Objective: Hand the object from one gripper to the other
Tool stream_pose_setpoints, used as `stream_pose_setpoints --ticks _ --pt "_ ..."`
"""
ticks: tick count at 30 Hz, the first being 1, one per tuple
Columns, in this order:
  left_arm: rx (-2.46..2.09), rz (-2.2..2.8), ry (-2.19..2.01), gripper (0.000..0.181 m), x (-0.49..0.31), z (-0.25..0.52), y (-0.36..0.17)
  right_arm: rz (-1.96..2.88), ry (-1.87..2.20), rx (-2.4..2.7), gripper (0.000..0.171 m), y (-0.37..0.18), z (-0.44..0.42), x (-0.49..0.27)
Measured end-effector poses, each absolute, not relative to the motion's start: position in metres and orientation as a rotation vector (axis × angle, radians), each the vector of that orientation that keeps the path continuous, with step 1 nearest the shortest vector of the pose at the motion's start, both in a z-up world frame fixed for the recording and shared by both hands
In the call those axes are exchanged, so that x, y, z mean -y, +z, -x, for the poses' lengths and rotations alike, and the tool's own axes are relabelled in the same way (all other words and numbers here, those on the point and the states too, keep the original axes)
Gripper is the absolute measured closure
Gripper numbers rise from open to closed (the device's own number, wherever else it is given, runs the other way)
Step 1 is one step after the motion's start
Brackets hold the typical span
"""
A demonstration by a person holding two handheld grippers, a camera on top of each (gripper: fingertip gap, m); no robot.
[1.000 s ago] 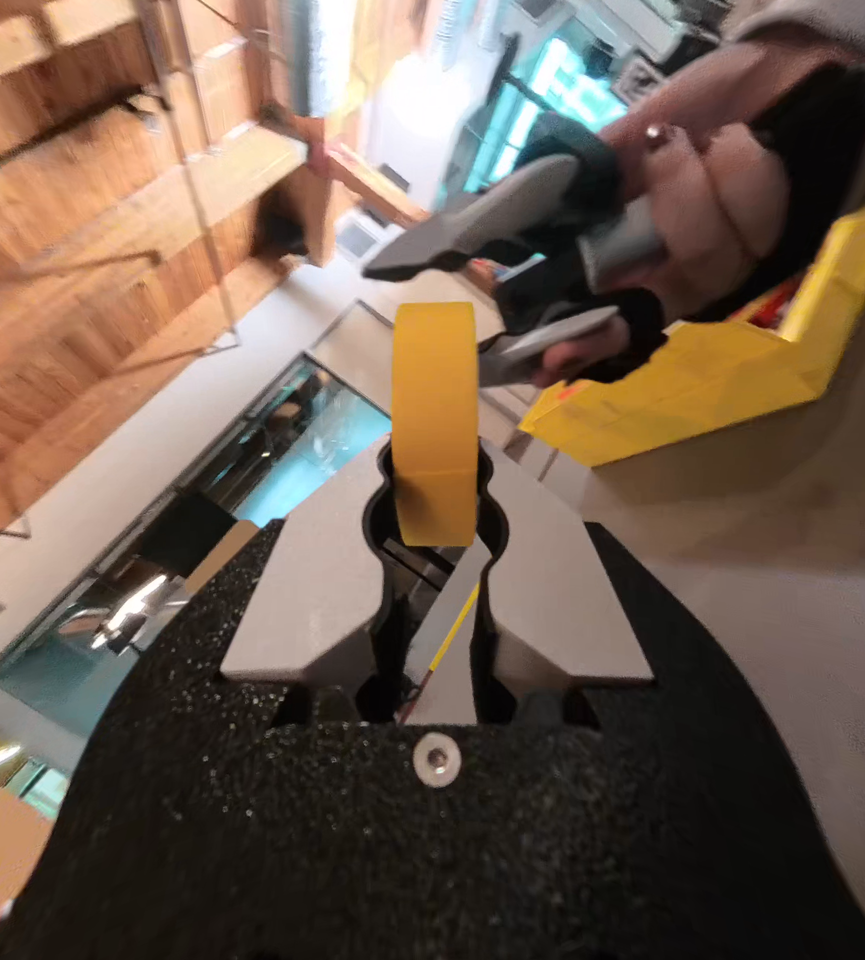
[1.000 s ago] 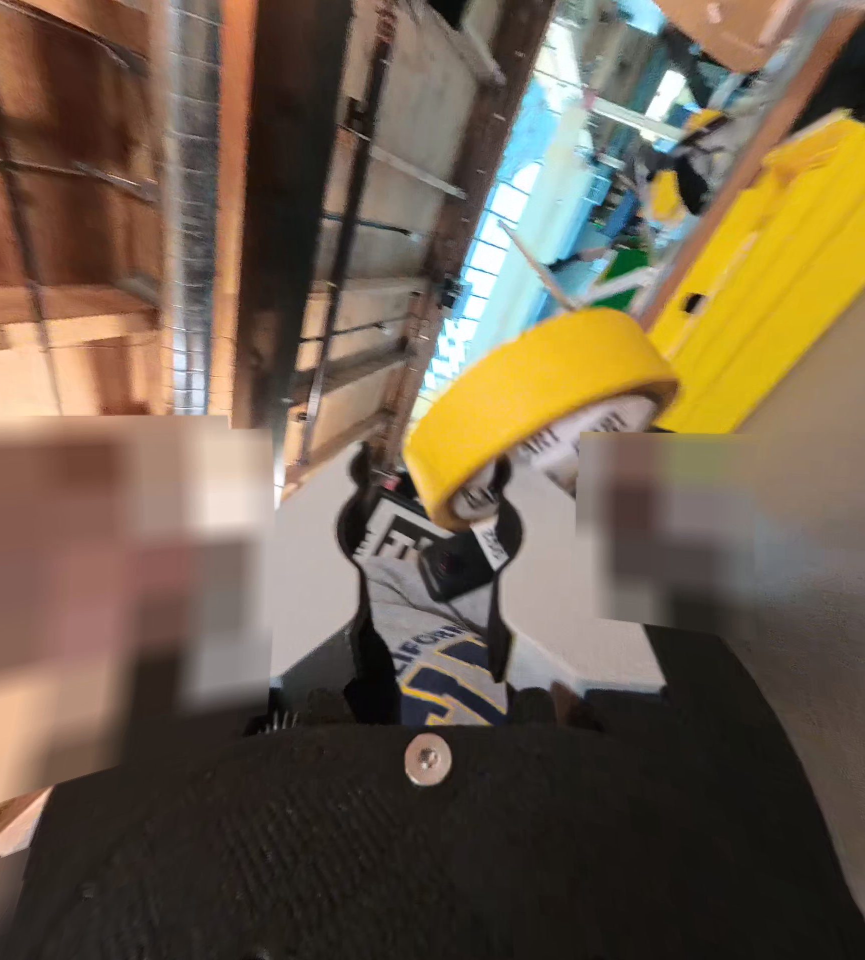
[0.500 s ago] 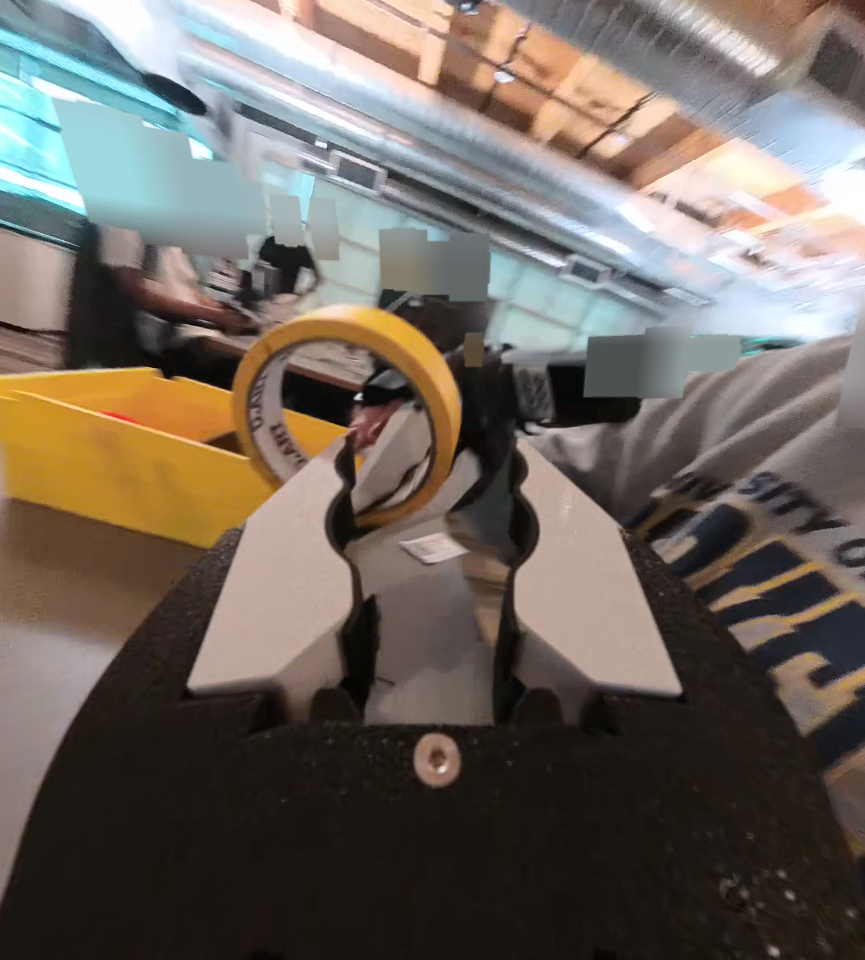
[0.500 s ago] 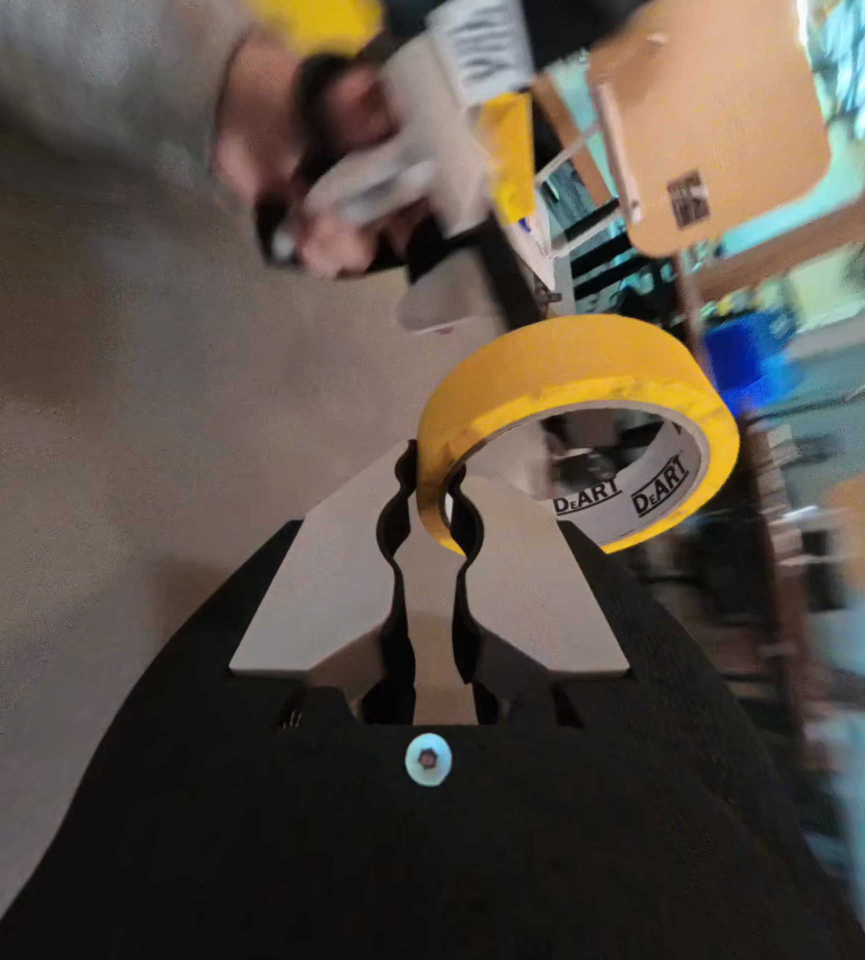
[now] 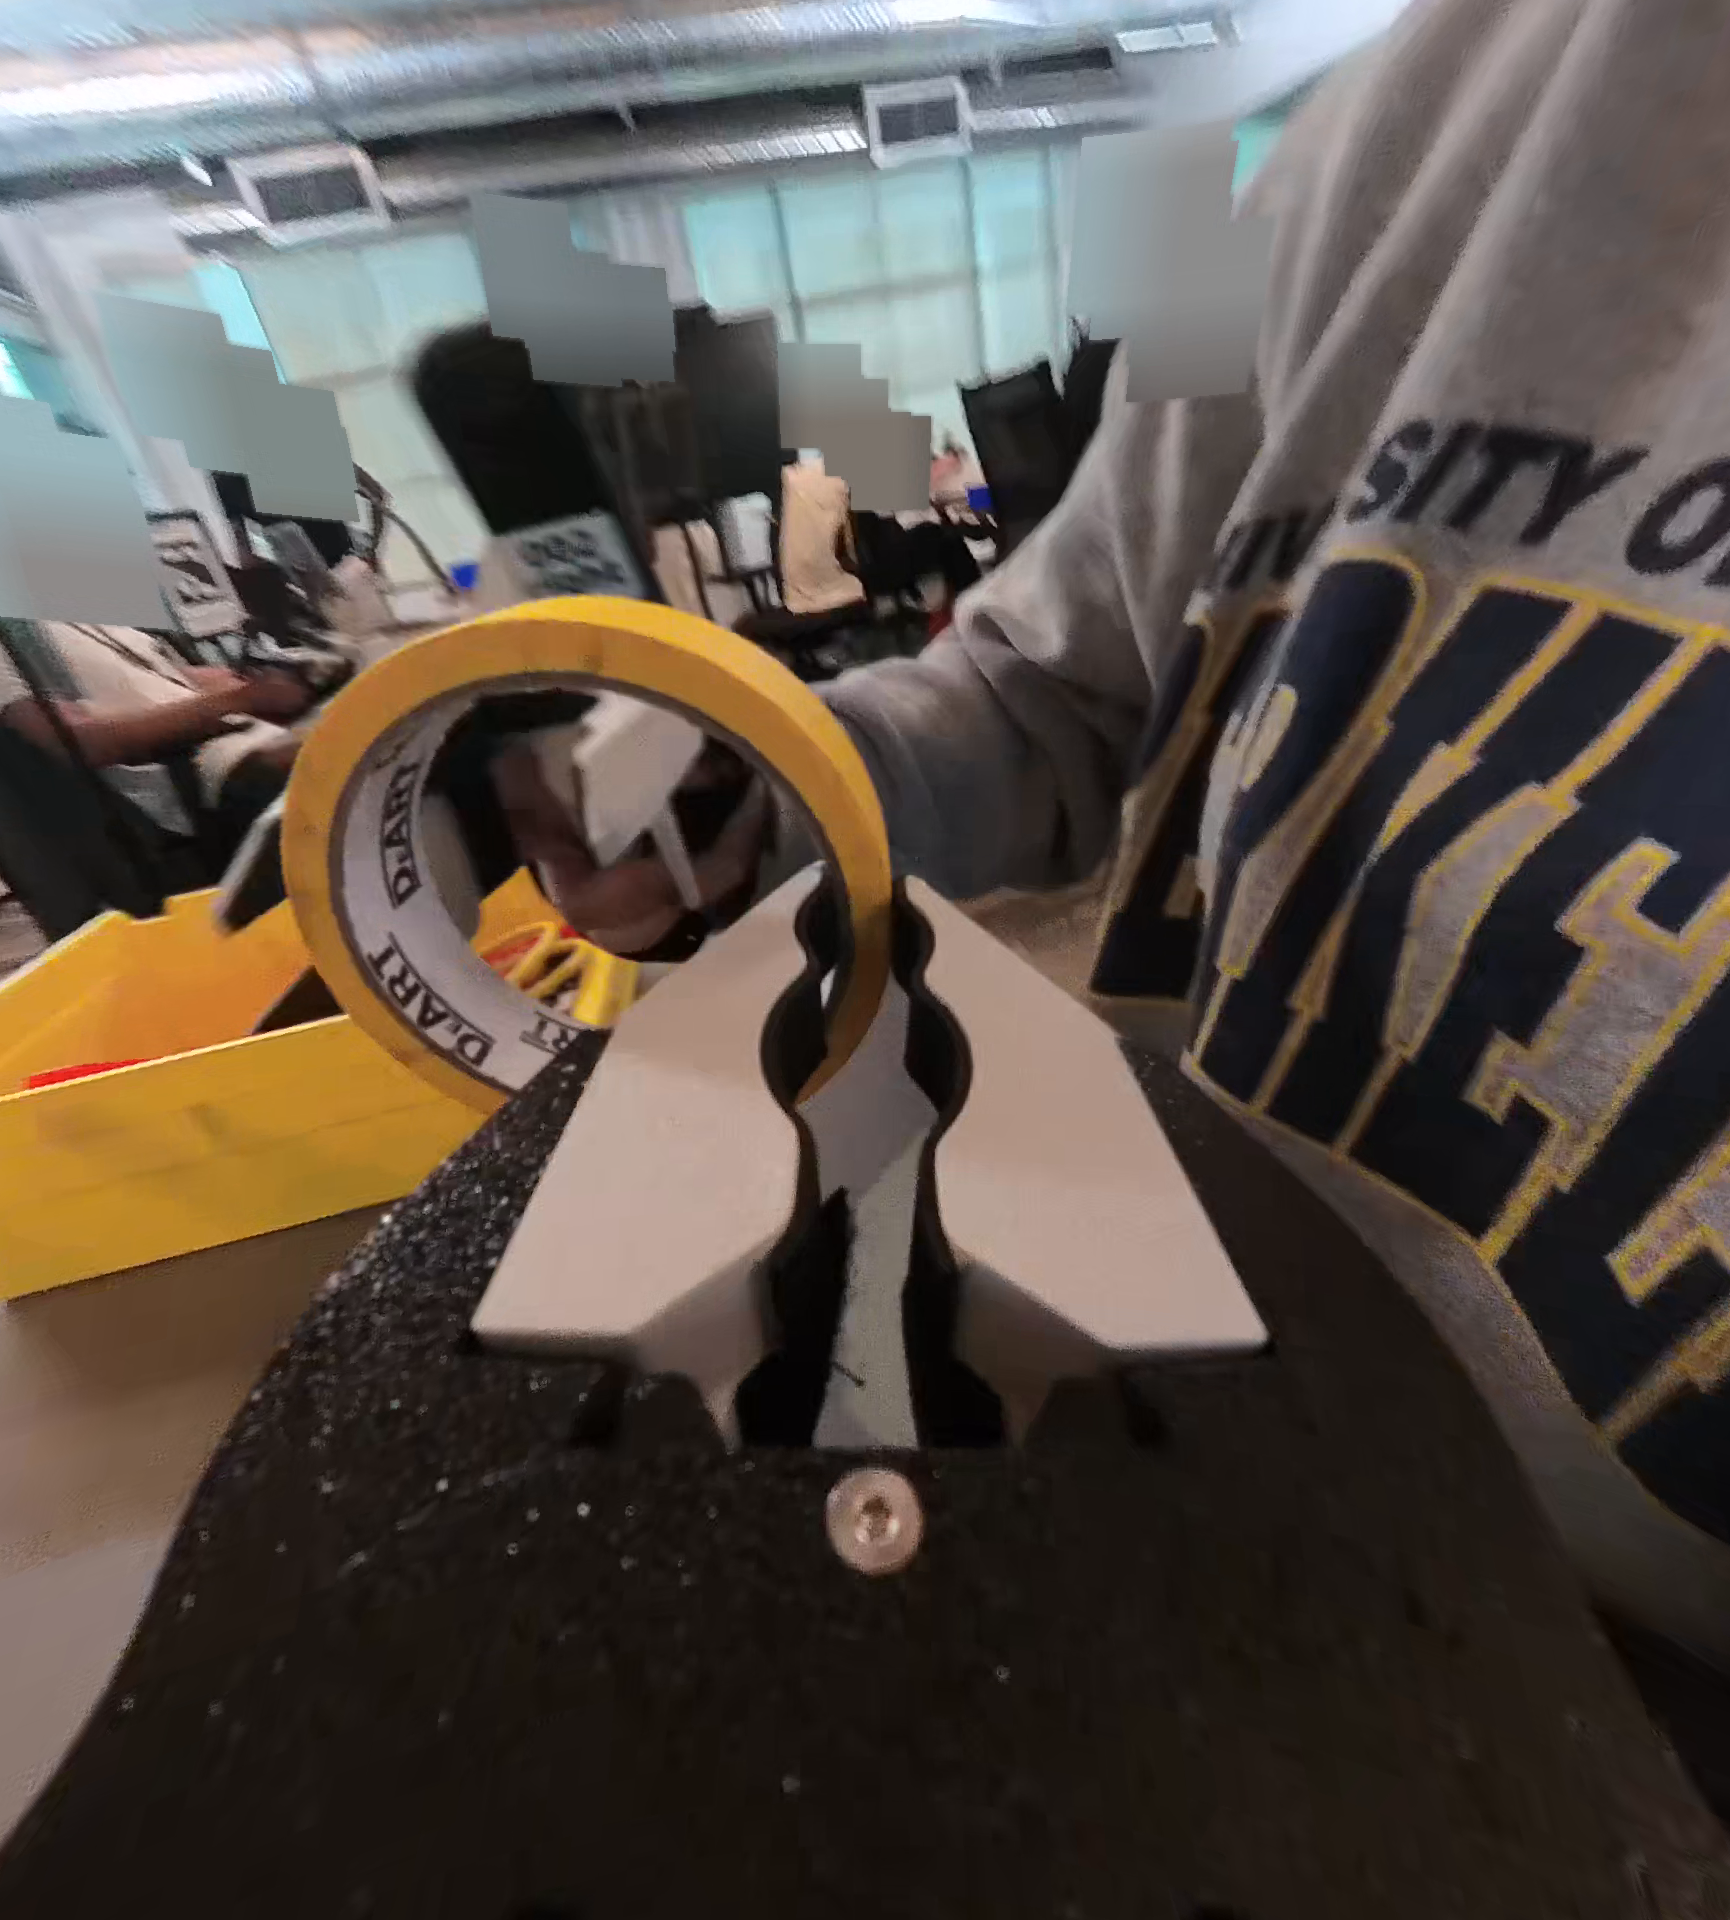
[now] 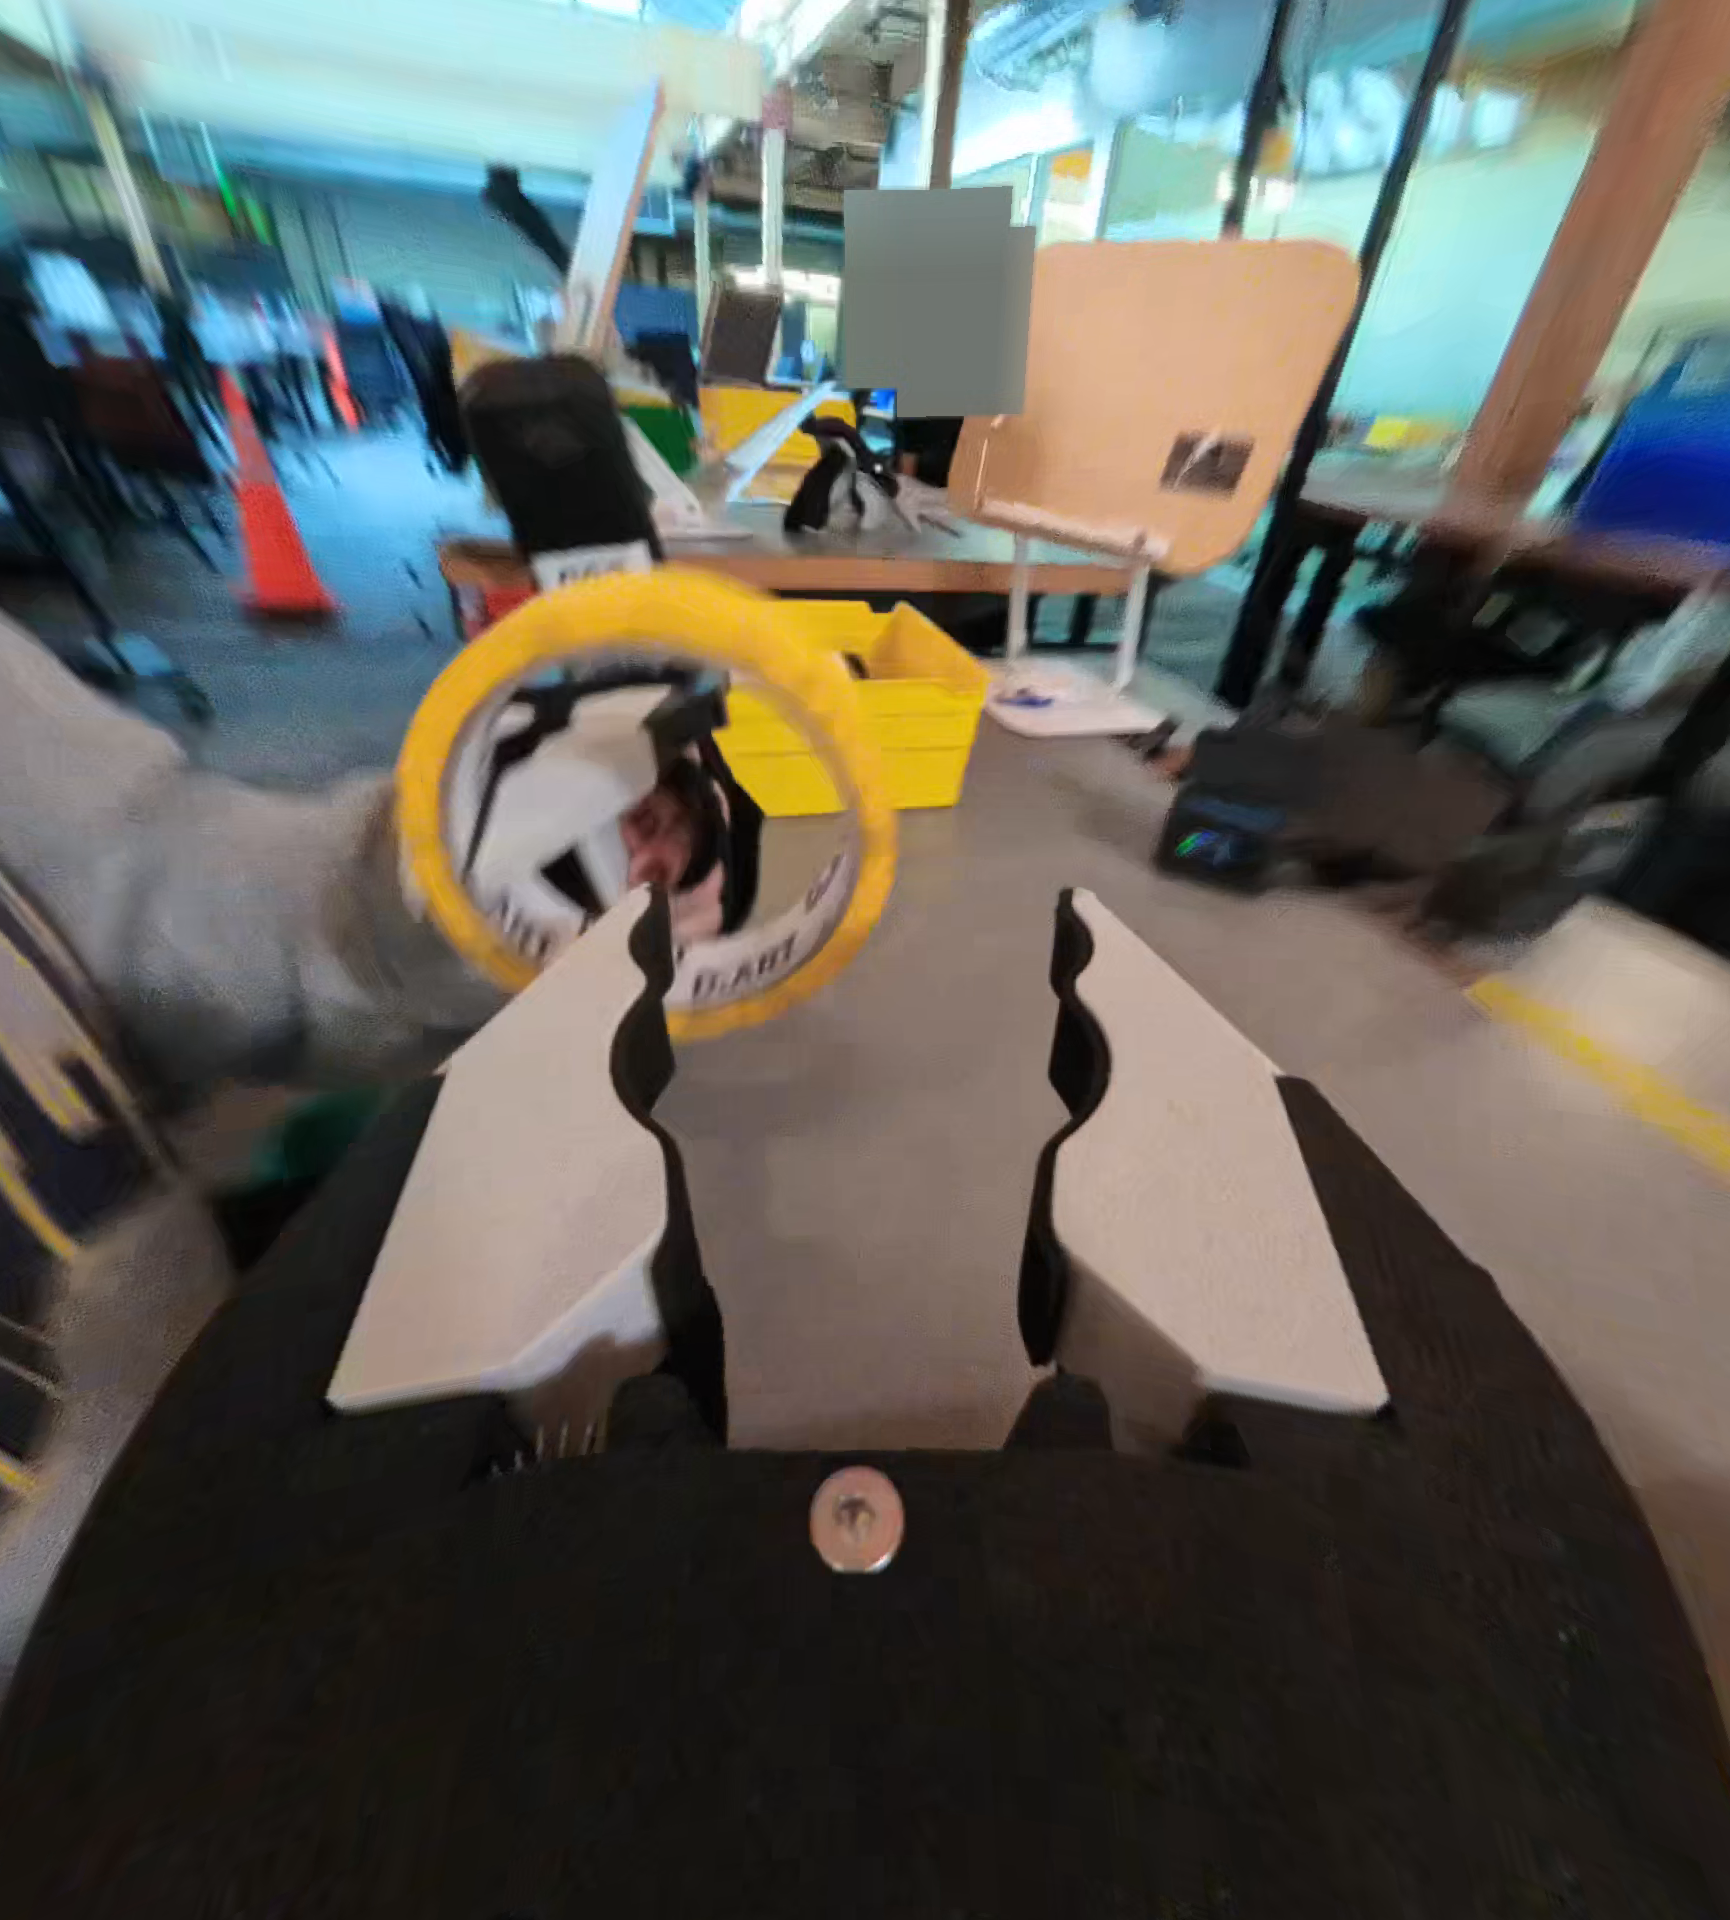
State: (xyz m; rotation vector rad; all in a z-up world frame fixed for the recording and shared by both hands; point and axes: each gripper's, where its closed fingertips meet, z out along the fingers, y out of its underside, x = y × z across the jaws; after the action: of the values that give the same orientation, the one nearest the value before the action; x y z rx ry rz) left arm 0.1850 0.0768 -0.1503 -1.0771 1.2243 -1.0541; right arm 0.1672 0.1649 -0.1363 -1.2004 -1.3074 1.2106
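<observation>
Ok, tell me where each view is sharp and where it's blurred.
Left wrist view: tape roll and left hand-held gripper fairly crisp, background room soft. Right wrist view: right hand-held gripper sharp, tape roll and surroundings motion-smeared.

1. Open yellow plastic bin (image 5: 113, 1143) resting on the table (image 5: 61, 1455), something red and yellow inside, too blurred to identify.
2. Grey sweatshirt with dark blue and gold lettering (image 5: 1515, 831), filling the right side of the left wrist view.
3. Orange traffic cone (image 6: 271, 520) standing on the floor, far left in the right wrist view.
4. Light tan board with rounded corners (image 6: 1183, 395) propped upright behind a wooden table.
5. Silver ceiling ducts (image 5: 528, 73) overhead.
</observation>
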Motion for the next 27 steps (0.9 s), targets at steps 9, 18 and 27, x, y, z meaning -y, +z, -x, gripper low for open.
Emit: stream_pose_setpoints --ticks 9,18,27 --pt "-1.035 1.285 -0.96 0.14 -0.112 -0.206 -0.16 1.402 0.841 1.442 0.163 -0.144 -0.187 -0.202" --pt "-0.666 1.522 -0.74 0.146 -0.144 -0.128 -0.164 1.784 -0.697 1.413 0.163 -0.136 -0.366 -0.484" --pt "-0.426 1.69 -0.669 0.114 -0.144 -0.077 -0.185 2.075 -0.598 1.457 0.108 -0.209 -0.358 -0.519"
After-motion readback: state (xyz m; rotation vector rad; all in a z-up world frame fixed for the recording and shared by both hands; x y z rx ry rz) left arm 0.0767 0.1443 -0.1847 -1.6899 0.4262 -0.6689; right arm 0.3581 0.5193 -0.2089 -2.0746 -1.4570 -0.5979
